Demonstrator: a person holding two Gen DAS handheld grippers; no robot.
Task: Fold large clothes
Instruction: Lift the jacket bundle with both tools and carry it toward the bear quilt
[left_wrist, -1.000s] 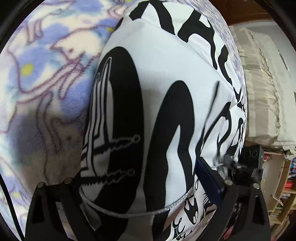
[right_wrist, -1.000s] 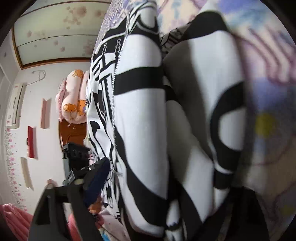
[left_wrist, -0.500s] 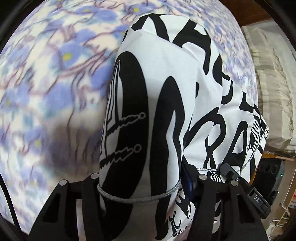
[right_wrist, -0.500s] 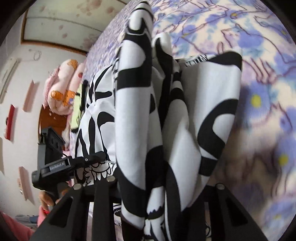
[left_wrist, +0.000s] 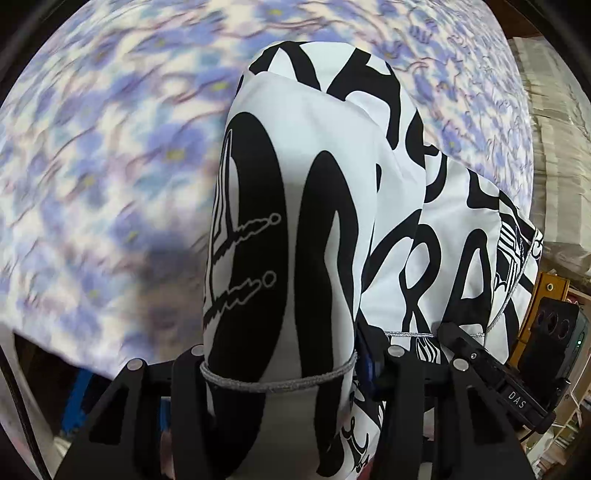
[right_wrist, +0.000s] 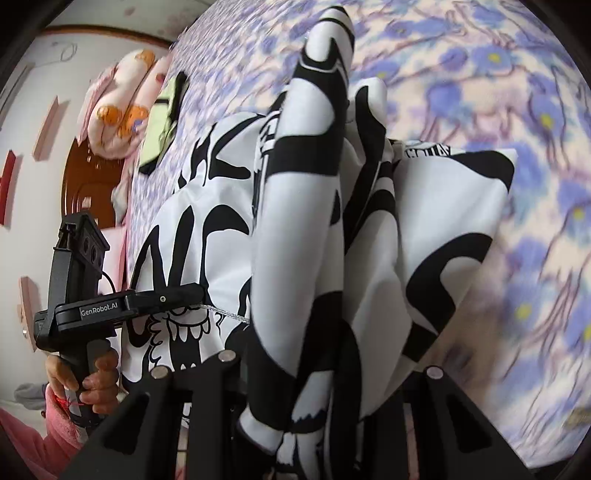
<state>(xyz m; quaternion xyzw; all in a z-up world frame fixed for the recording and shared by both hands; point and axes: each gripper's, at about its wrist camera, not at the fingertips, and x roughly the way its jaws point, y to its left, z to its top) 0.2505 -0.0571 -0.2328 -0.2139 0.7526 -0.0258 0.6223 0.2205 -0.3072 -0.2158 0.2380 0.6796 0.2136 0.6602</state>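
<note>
A large white garment with bold black graphics (left_wrist: 314, 206) hangs from both grippers over a blue-flowered blanket (left_wrist: 110, 147). My left gripper (left_wrist: 280, 373) is shut on its silver-trimmed edge, the cloth bunched between the fingers. My right gripper (right_wrist: 317, 376) is shut on another bunched part of the same garment (right_wrist: 303, 221), which drapes down onto the blanket (right_wrist: 517, 110). The right gripper also shows at the right of the left wrist view (left_wrist: 491, 384), and the left gripper at the left of the right wrist view (right_wrist: 122, 306).
A pink cartoon pillow (right_wrist: 118, 107) and a light green item (right_wrist: 162, 122) lie at the far end of the bed. A beige folded quilt (left_wrist: 554, 147) sits at the right. The bed's near edge (left_wrist: 74, 354) is below left.
Both grippers have lifted and pulled back with the garment. More of the blanket and the bed edge now shows, and the garment hangs longer.
</note>
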